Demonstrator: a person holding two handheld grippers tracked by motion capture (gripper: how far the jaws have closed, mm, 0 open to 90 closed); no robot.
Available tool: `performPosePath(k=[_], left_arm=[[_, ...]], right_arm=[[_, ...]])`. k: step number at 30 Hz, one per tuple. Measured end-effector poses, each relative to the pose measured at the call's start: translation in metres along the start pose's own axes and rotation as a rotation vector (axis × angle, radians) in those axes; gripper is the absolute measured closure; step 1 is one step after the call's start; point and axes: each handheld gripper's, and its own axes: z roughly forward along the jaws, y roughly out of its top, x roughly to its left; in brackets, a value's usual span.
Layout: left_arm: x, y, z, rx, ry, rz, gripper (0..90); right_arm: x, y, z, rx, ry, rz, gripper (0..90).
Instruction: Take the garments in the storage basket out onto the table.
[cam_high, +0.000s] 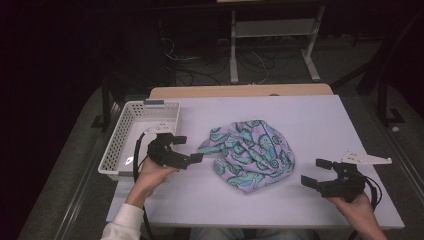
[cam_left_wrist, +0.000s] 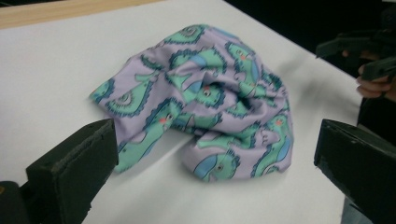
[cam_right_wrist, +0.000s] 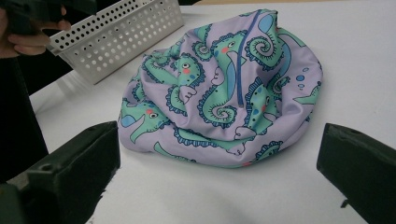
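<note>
Where the high view looks down on the white table (cam_high: 310, 120), a crumpled lilac cloth (cam_high: 248, 154) printed with teal seahorses lies near the table's centre. A white perforated basket (cam_high: 120, 140) stands at the left edge of the table, beside the cloth but apart from it. The left gripper (cam_high: 189, 149), held in the person's left hand (cam_high: 150, 175), sits between basket and cloth with its jaws spread wide; the nearer jaw tip is just beside the cloth's left edge. The right gripper (cam_high: 316, 172), held in the right hand (cam_high: 357, 205), sits to the right of the cloth, apart from it, jaws also wide and holding nothing.

From the left gripper view, the two black jaws stand far apart at the lower corners, with the cloth (cam_left_wrist: 205, 102) bunched on the table (cam_left_wrist: 46, 70) between and beyond them. The right gripper (cam_left_wrist: 359, 58) and fingers (cam_left_wrist: 373, 86) appear at the far right edge.

From the right gripper view, the jaws are likewise wide and empty. The cloth (cam_right_wrist: 224, 88) lies ahead between them, its folds rising in a rounded heap. The basket (cam_right_wrist: 116, 37) stands beyond it at upper left, with the left hand (cam_right_wrist: 28, 42) at the frame's left edge.
</note>
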Motion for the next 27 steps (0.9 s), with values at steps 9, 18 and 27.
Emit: performPosePath(k=[9,18,27], left_arm=[[-0.002,-0.031,-0.009,-0.006,0.048,0.016,0.0],[-0.013,-0.050,-0.026,-0.042,0.092,0.046,0.0],[-0.012,-0.052,-0.029,-0.049,0.104,0.051,0.0]], right_arm=[[0.000,0.000,0.000,0.001,-0.002,0.001,0.0],[0.000,0.000,-0.001,-0.002,0.000,0.002,0.0],[0.000,0.001,-0.001,-0.004,0.001,0.000,0.0]])
